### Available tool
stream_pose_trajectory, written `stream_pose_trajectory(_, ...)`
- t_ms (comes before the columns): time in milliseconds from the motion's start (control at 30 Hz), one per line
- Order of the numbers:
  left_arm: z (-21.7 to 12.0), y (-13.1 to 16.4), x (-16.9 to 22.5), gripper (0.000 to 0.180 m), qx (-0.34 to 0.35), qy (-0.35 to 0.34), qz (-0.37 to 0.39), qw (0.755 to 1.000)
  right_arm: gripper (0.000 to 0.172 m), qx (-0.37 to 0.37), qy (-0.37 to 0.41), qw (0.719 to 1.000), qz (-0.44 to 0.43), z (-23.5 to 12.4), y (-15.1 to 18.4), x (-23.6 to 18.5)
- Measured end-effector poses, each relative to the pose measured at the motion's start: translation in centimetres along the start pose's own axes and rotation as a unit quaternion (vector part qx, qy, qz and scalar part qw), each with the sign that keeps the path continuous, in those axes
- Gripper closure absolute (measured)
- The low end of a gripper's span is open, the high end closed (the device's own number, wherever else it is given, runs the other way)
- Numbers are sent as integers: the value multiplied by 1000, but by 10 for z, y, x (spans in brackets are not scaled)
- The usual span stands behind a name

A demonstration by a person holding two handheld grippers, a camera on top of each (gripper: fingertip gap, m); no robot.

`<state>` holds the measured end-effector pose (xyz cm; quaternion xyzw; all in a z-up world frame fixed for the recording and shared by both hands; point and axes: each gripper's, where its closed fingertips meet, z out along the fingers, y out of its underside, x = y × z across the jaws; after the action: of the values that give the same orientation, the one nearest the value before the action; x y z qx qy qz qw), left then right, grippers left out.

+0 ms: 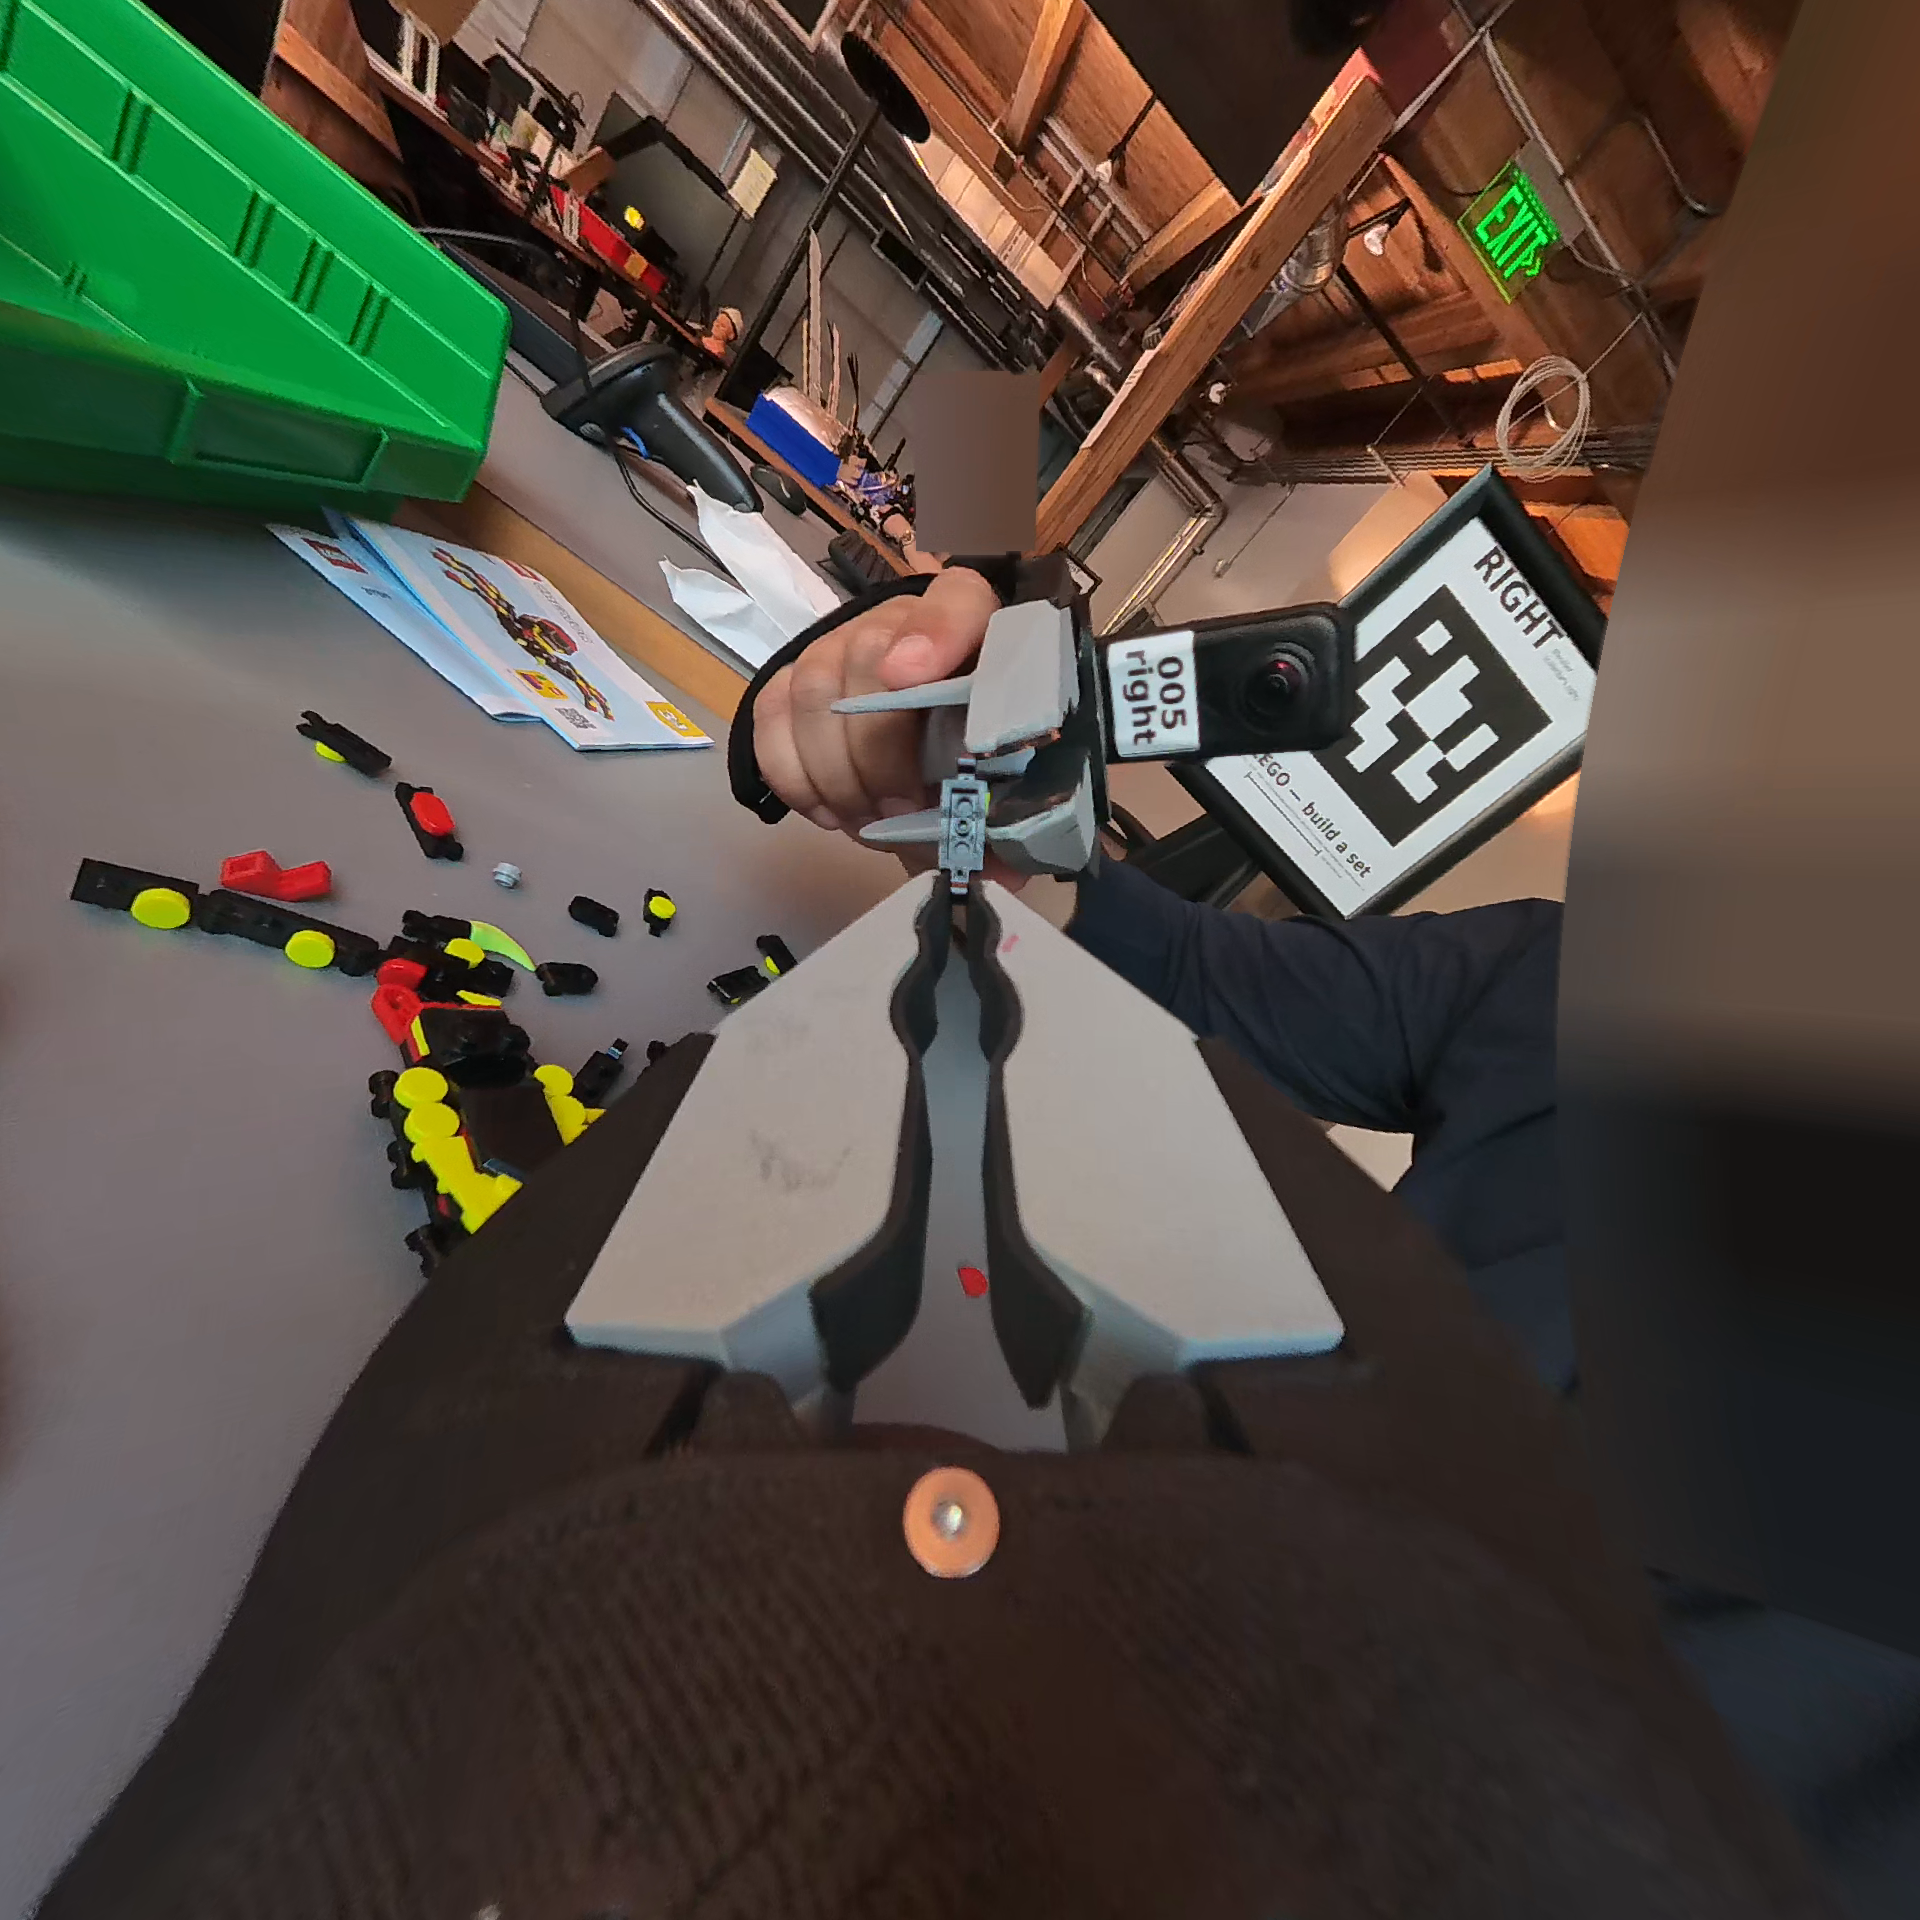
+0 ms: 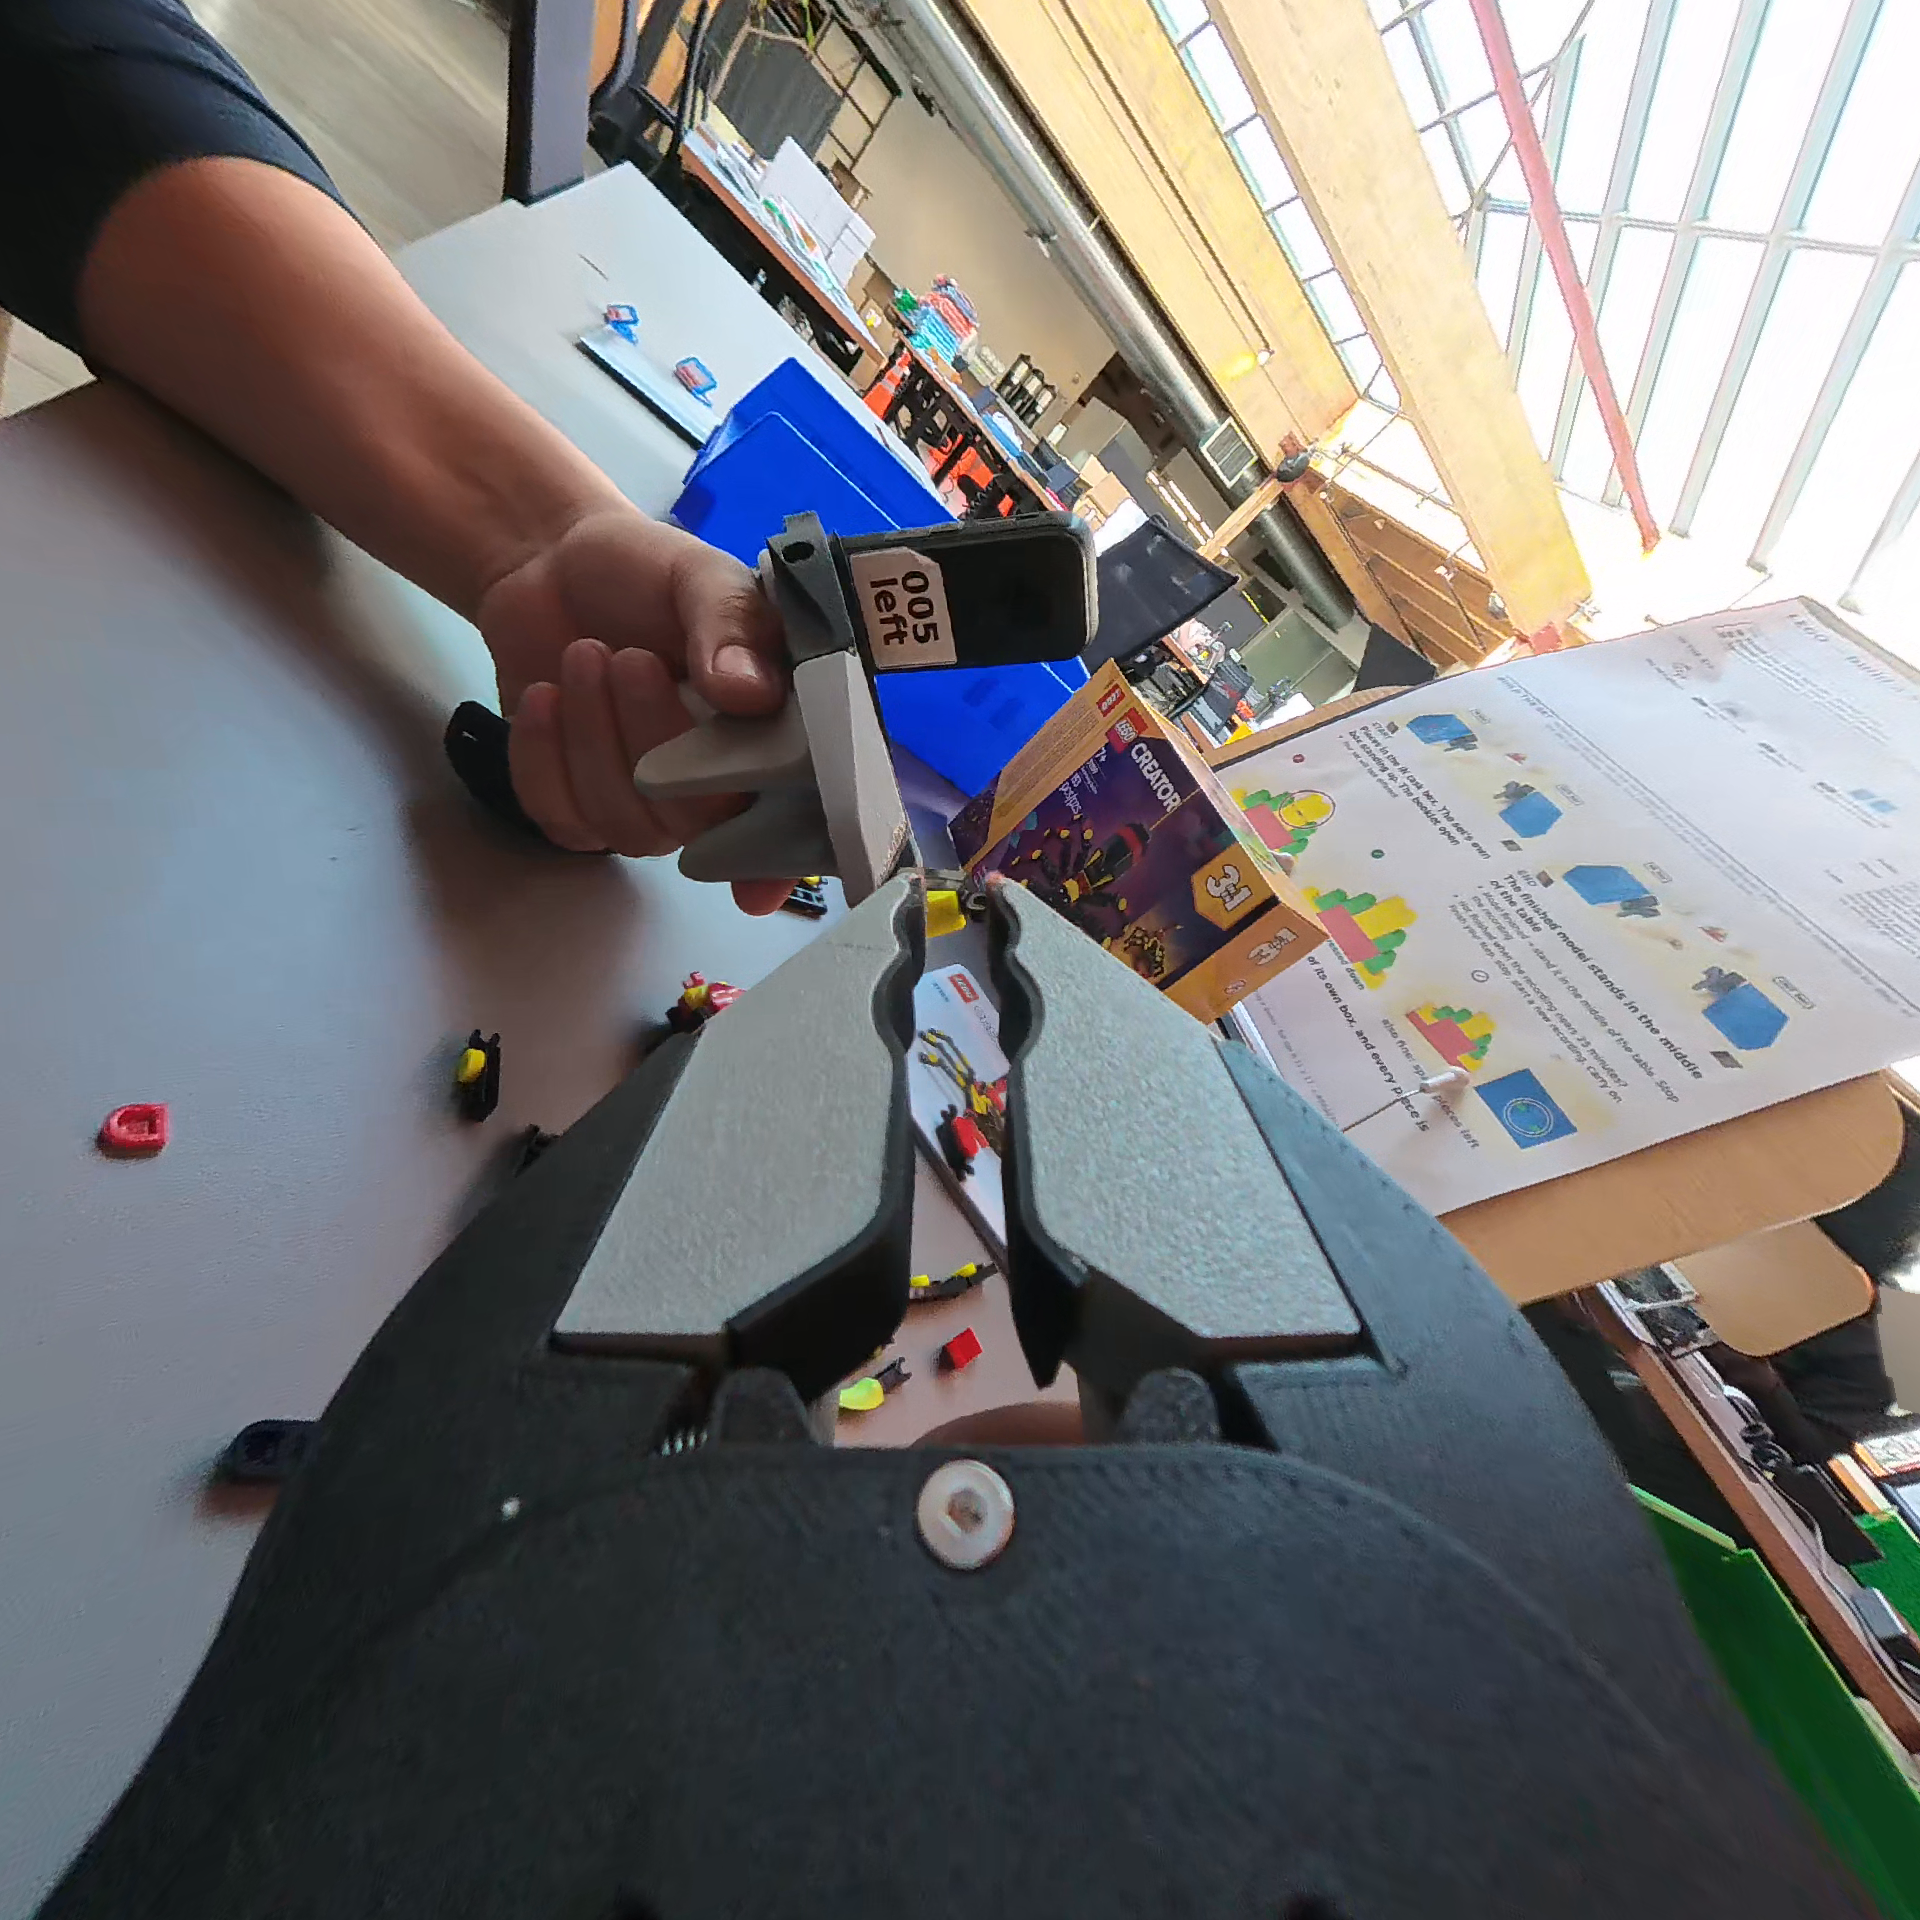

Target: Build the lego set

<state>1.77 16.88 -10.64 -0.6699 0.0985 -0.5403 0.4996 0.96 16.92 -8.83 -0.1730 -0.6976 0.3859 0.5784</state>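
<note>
Left gripper (image 1: pixel 957 896) pinches a grey brick assembly (image 1: pixel 962 826) above the table (image 1: pixel 187 1195). Right gripper (image 2: pixel 954 896) pinches that assembly's yellow piece (image 2: pixel 941 914).

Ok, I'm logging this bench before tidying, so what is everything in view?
Bin: one, green, far table corner.
Booklets: at least two, light blue, beside the bin.
Scanner: one, black, behind the bin.
Loose bricks: many, black, red and yellow, scattered on the grey table.
Set box: one, purple and orange, beyond the tools.
Printed sheet: one, white, on a brown board.
Blue bin: at least one, farther back.
Grey brick piece: one, lower end pinched by the left tool.
Yellow brick: one, between the right tool's tips; contact unclear.
Left tool: one, grey fingers.
Right tool: one, grey fingers.
Hands: two, on the handles.
</note>
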Motion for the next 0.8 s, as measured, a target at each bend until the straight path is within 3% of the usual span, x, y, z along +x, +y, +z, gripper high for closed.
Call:
stream_pose_trajectory(367, -1, -5, -5, 180, 13, -34, 34, 999, 172, 14, -37, 997, 60, -7, 0, 0)
stream_pose_trajectory(467, -13, -25, -10, 180, 67, -39, 5, 997, 172, 7, -86, 994, 62, -6, -1, -17)
stream_pose_trajectory(533, -21, -31, -12, 180, 77, -39, -5, 996, 172, 4, -48, 997, 55, -3, 0, -7)
stream_pose_trajectory(600, -20, -27, -11, 180, 60, -38, -2, 997, 172, -4, -11, 999, 53, -3, 5, 5)
stream_pose_trajectory(633, -16, -22, -10, 180, 46, -39, 4, 998, 161, -3, -8, 998, 58, -3, 6, 6)
stream_pose_trajectory(733, -3, 0, -6, 180, -13, -35, 26, 999, 149, 0, -31, 997, 69, -2, 5, -2)
stream_pose_trajectory(800, 1, 6, -4, 180, -27, -34, 36, 998, 153, -5, -58, 997, 57, -2, 5, -13)
